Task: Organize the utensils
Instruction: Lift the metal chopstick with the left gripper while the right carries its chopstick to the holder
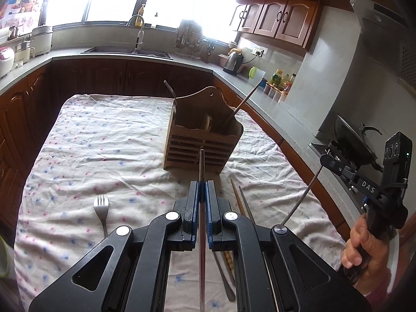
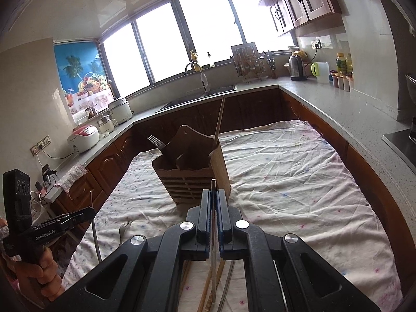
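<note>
A wooden utensil holder (image 1: 202, 143) (image 2: 193, 174) stands on the cloth-covered table, with a fork (image 2: 156, 140) in one compartment and a chopstick (image 1: 247, 98) in another. My left gripper (image 1: 202, 189) is shut on a thin metal utensil (image 1: 201, 166) that points at the holder. My right gripper (image 2: 213, 195) is shut on a thin metal rod-like utensil (image 2: 213, 234); it also shows in the left wrist view (image 1: 301, 197). A loose fork (image 1: 102, 208) lies on the cloth at the left. Chopsticks (image 1: 238, 197) and another metal utensil lie on the cloth under the grippers.
The table cloth (image 1: 104, 143) is white with small flowers. Counters with dark wood cabinets surround the table; a sink (image 1: 127, 49), kettle (image 1: 234, 62), rice cookers (image 2: 83, 135) and a stove with a wok (image 1: 353, 140) stand on them.
</note>
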A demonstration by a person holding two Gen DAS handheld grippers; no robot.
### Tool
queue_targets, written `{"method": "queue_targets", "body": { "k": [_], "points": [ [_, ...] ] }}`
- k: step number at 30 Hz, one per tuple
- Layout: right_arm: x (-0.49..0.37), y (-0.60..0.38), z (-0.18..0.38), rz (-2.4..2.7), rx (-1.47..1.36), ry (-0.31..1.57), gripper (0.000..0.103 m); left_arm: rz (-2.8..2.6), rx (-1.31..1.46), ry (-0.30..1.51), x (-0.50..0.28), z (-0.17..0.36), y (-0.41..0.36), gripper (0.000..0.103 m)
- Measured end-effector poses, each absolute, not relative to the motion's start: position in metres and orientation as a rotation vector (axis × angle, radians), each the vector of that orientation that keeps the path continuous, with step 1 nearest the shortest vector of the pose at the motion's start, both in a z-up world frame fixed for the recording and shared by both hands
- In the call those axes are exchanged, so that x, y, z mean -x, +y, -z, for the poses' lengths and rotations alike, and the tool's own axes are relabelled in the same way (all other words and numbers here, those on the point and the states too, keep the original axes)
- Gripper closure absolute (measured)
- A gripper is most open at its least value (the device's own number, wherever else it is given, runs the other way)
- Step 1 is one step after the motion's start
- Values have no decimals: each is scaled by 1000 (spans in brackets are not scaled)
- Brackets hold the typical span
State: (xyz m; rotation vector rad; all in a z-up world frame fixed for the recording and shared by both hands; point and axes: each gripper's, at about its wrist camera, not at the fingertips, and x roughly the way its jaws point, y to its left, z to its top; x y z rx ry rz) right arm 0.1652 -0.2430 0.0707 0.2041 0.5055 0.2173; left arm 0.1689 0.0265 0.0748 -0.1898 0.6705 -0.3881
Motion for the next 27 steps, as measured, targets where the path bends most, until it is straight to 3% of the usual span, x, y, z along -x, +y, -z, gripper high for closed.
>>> {"method": "queue_targets", "body": {
  "k": [27],
  "points": [
    [-178,-231,-110,-253,-195,394,99,357,206,456,-176,-128,41,99]
  ]
}}
